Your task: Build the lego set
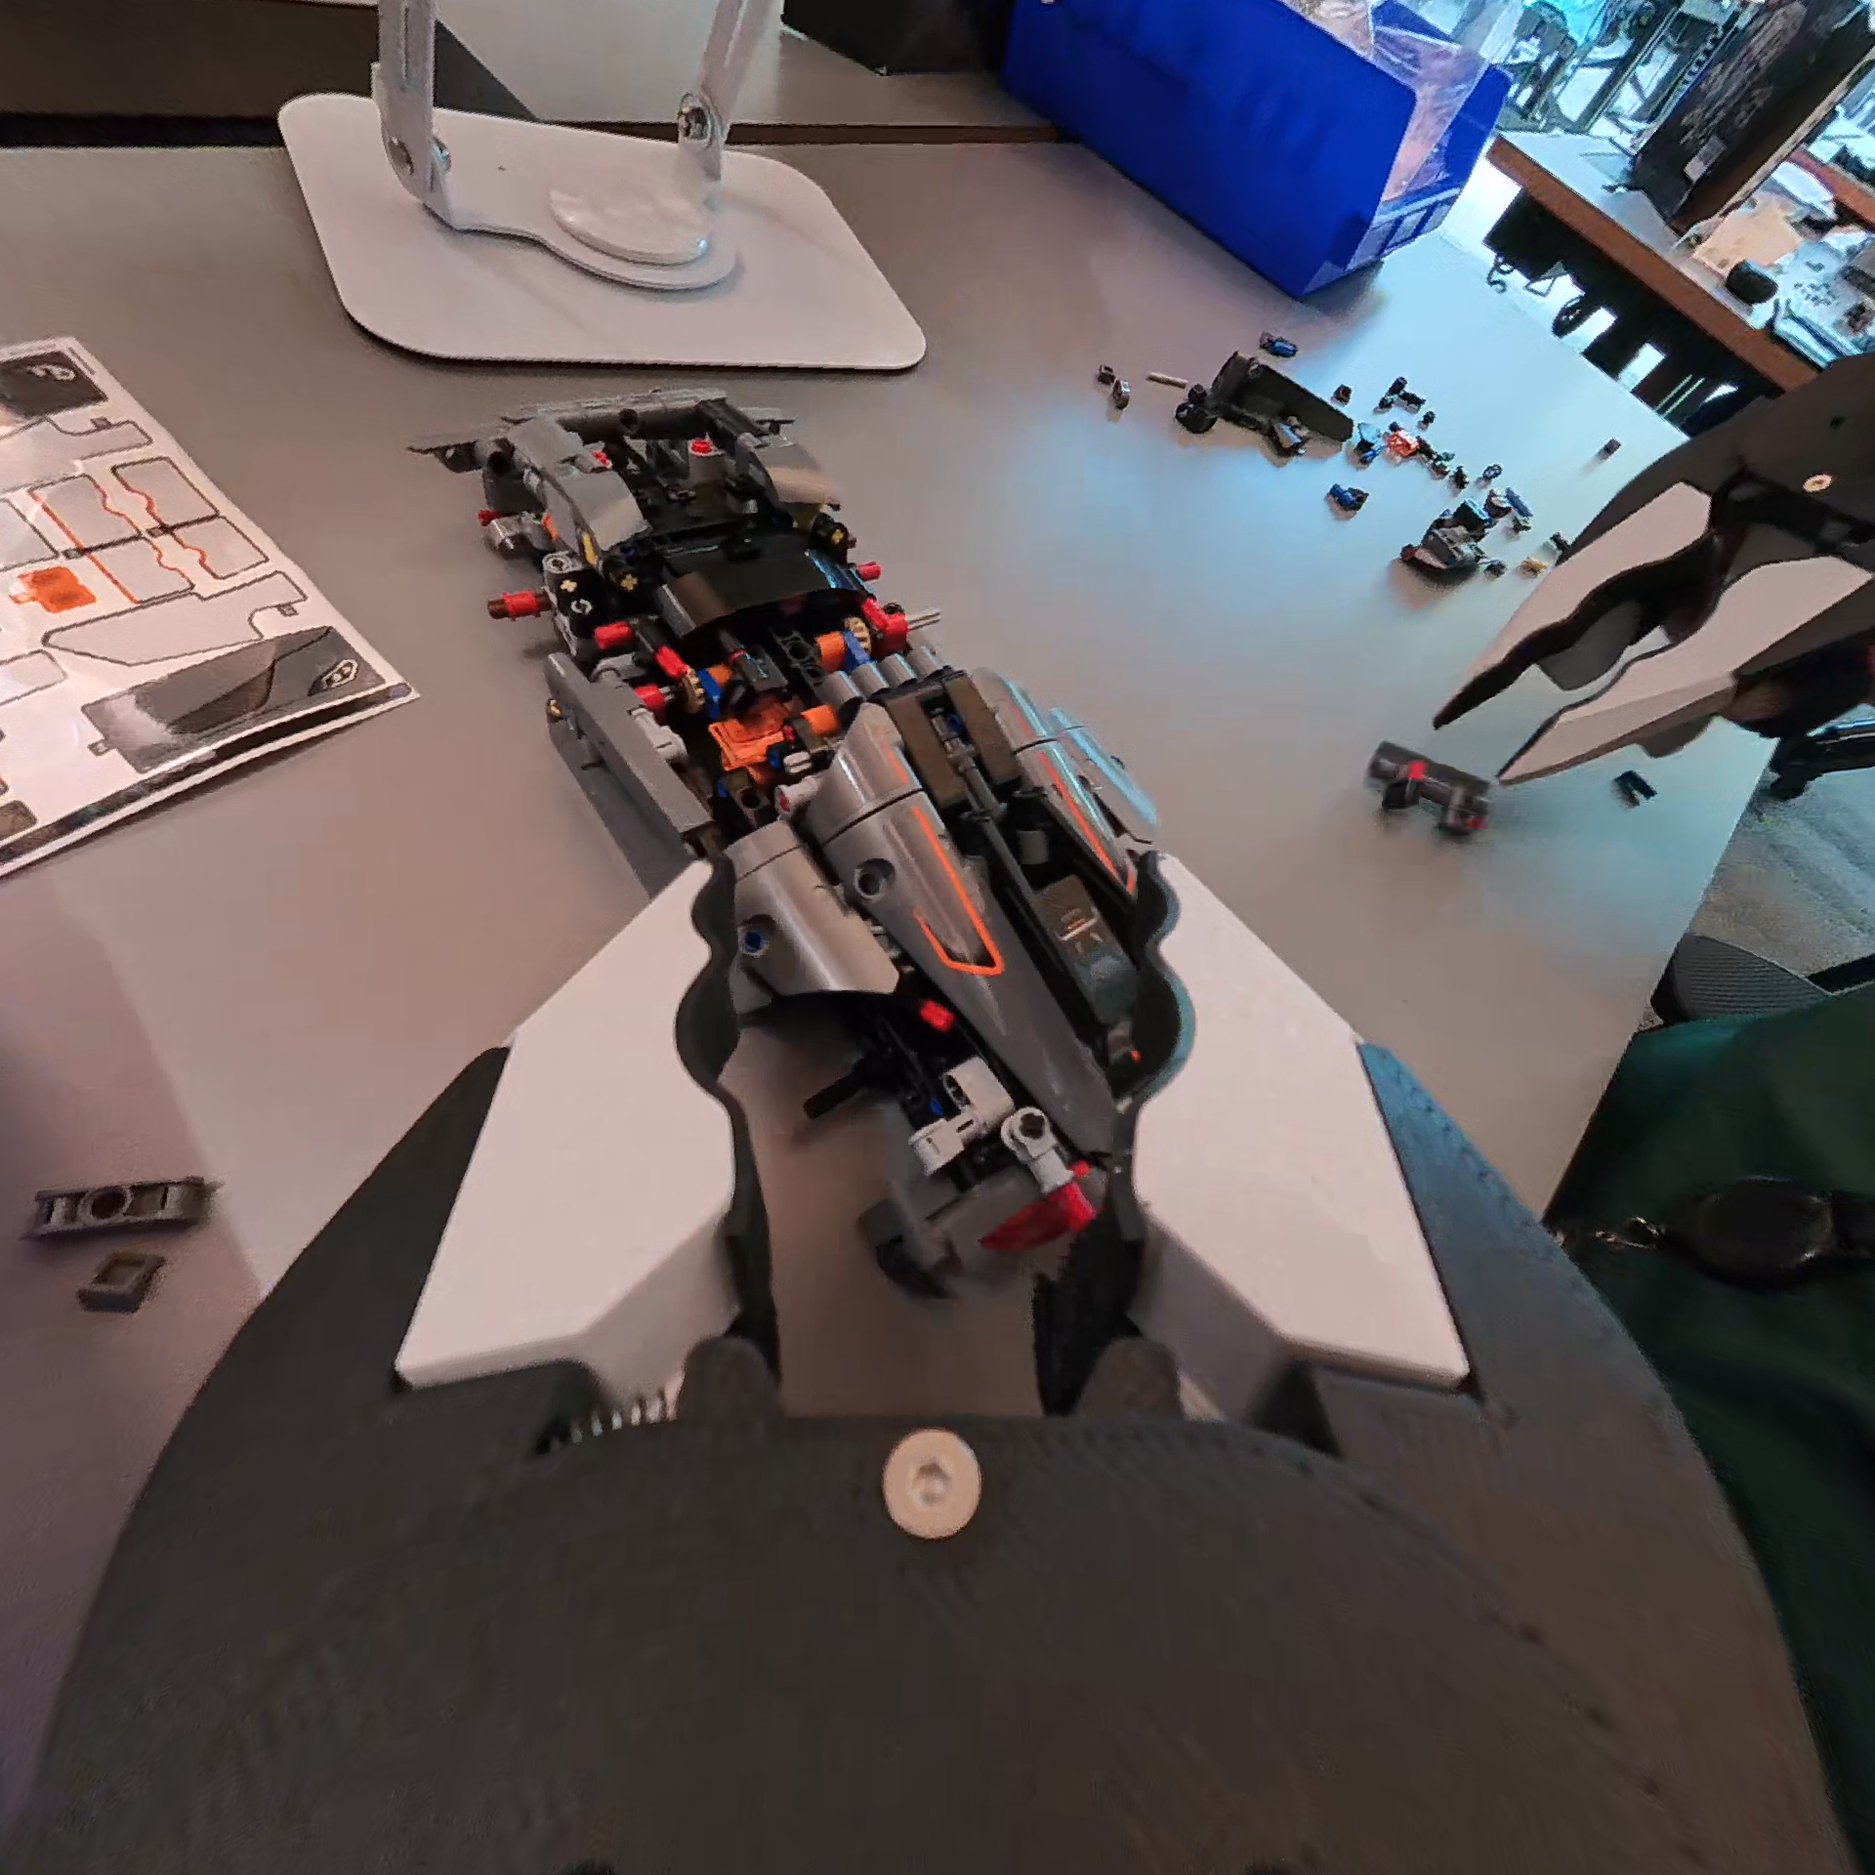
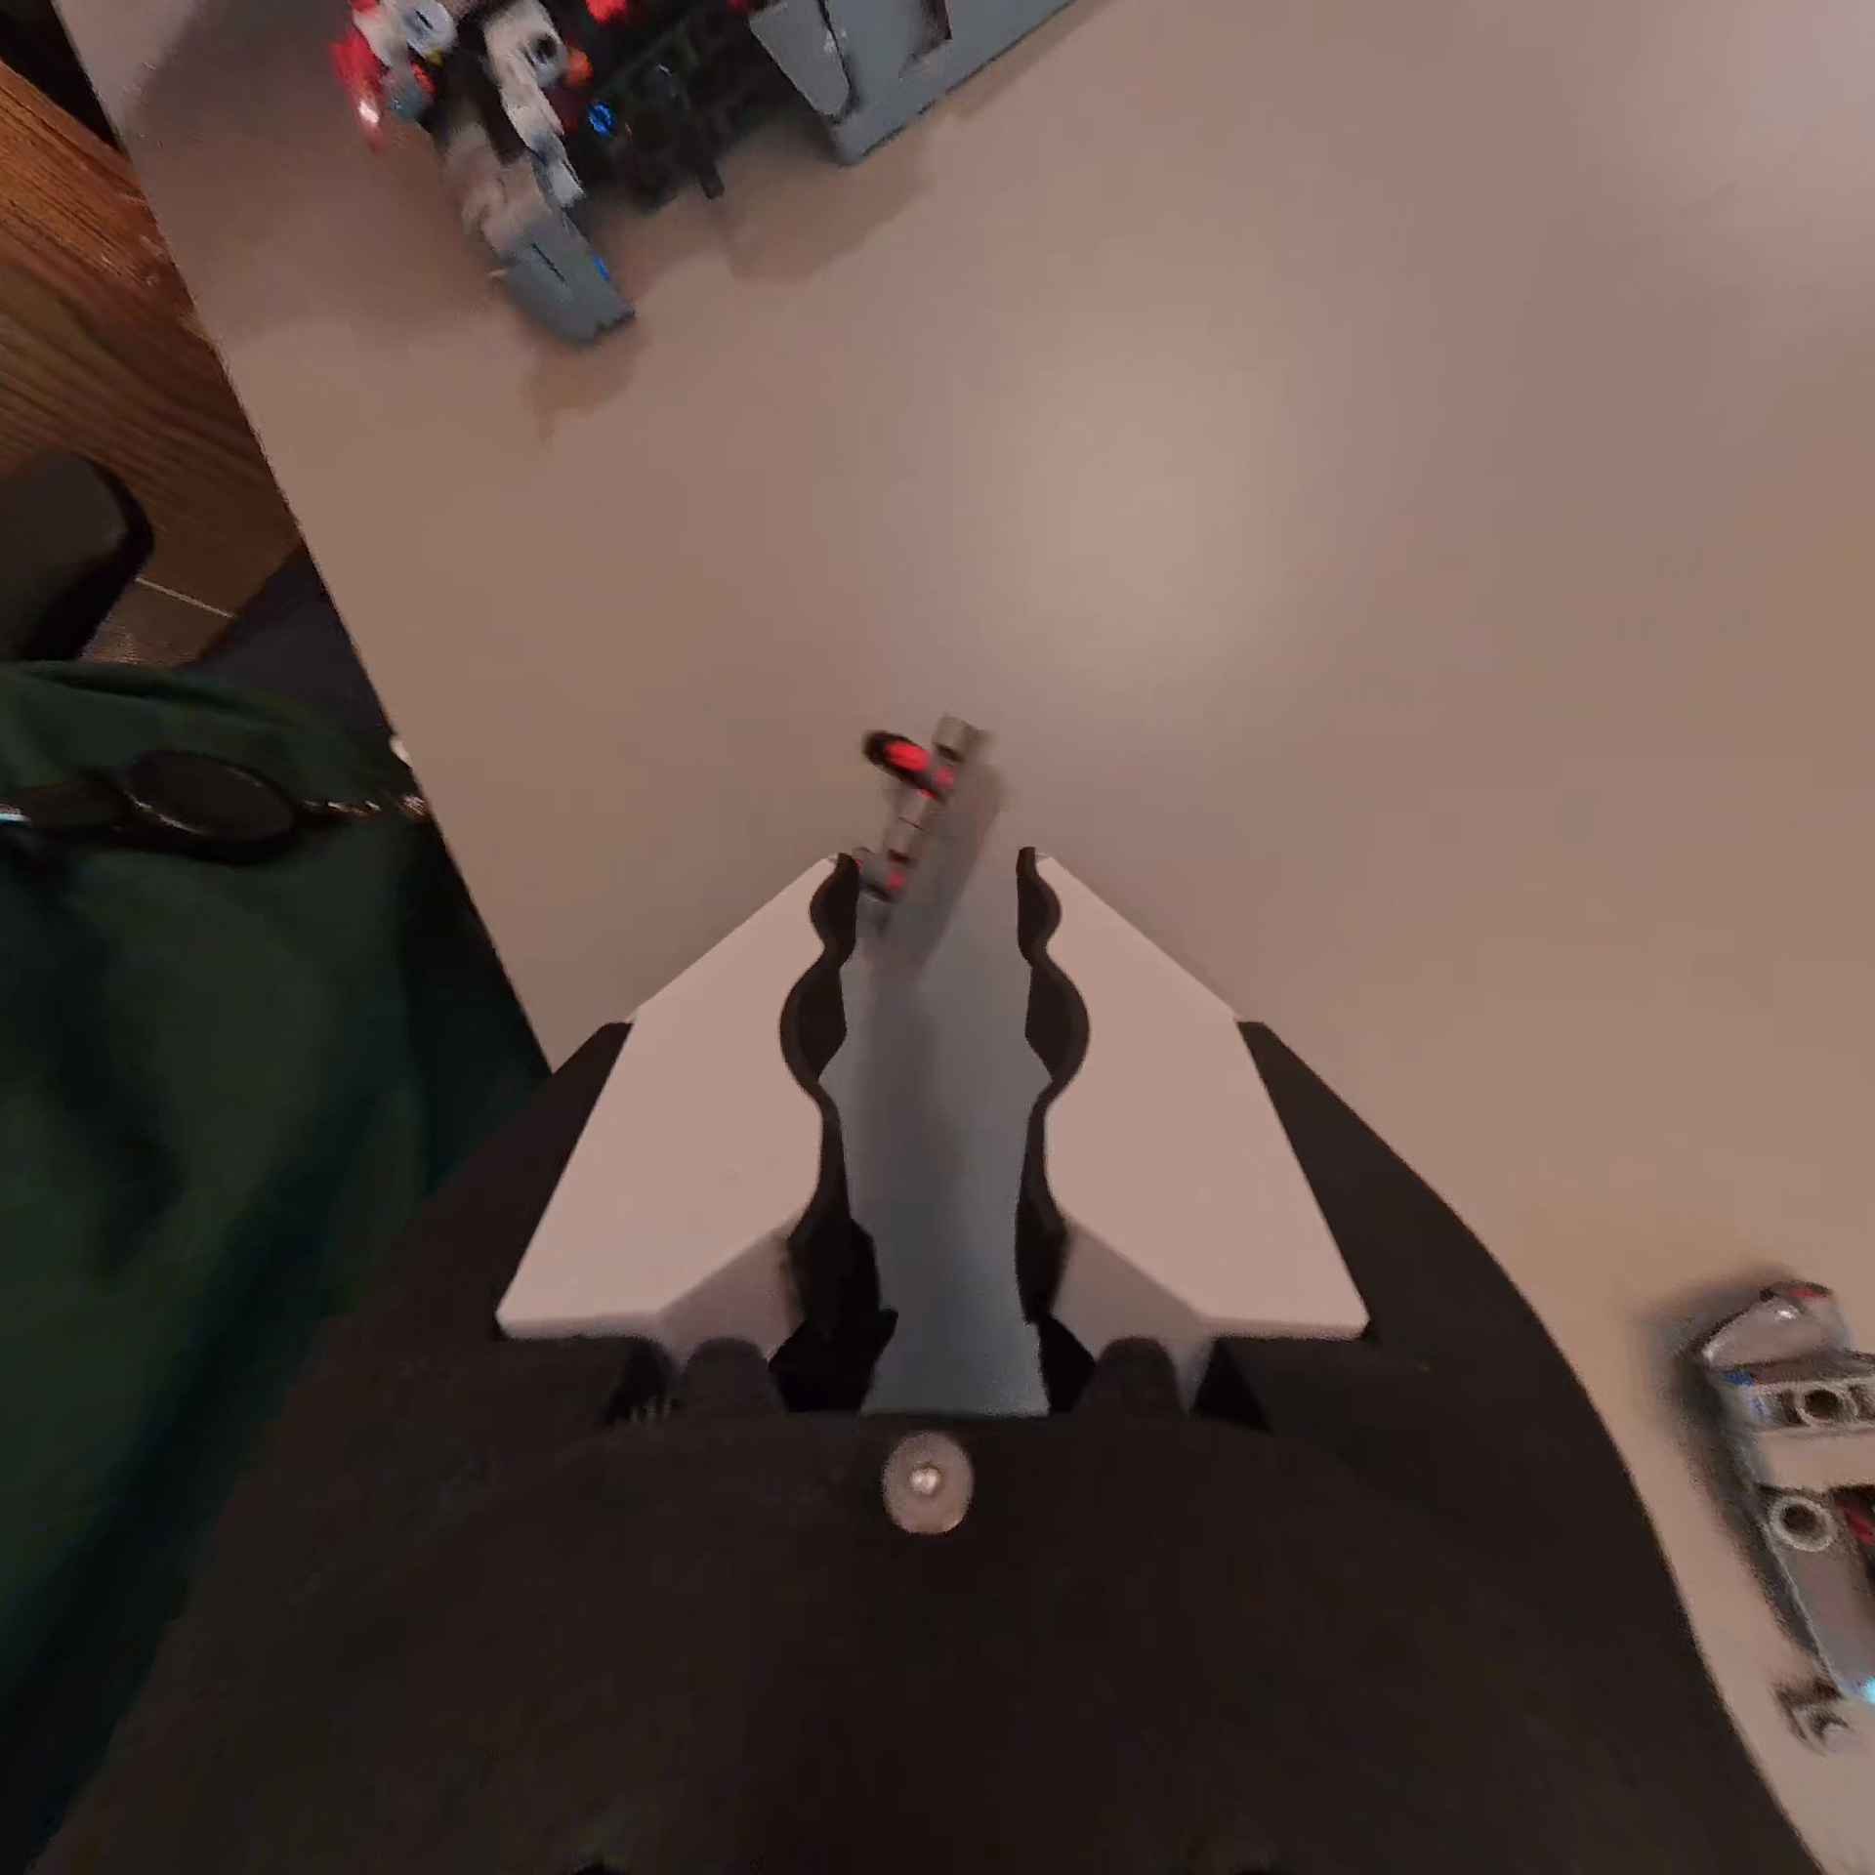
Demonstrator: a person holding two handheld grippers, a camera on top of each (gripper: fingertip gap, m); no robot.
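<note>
The long grey, black and orange lego car [image 1: 771,649] lies on the grey table [image 1: 304,1015], pointing away from me. My left gripper [image 1: 933,878] is closed around its near end, with both fingers pressing on the grey side panels. The car's end also shows blurred at the top of the right wrist view [image 2: 609,101]. A small grey piece with red pins [image 2: 928,812] lies on the table just at the tips of my right gripper [image 2: 933,862], which is open and empty. The same piece [image 1: 1431,786] and the right gripper [image 1: 1471,751] show at the right of the left wrist view.
A sticker sheet [image 1: 152,588] lies at the left, with two small grey parts [image 1: 112,1207] near it. A white stand base [image 1: 609,254] and a blue box [image 1: 1248,122] stand at the back. Loose pieces [image 1: 1420,457] are scattered at the right. A grey subassembly [image 2: 1796,1471] lies beside the right gripper. A person's green garment [image 2: 203,1015] is at the table edge. Tip to tip, the grippers are about 25 centimeters apart.
</note>
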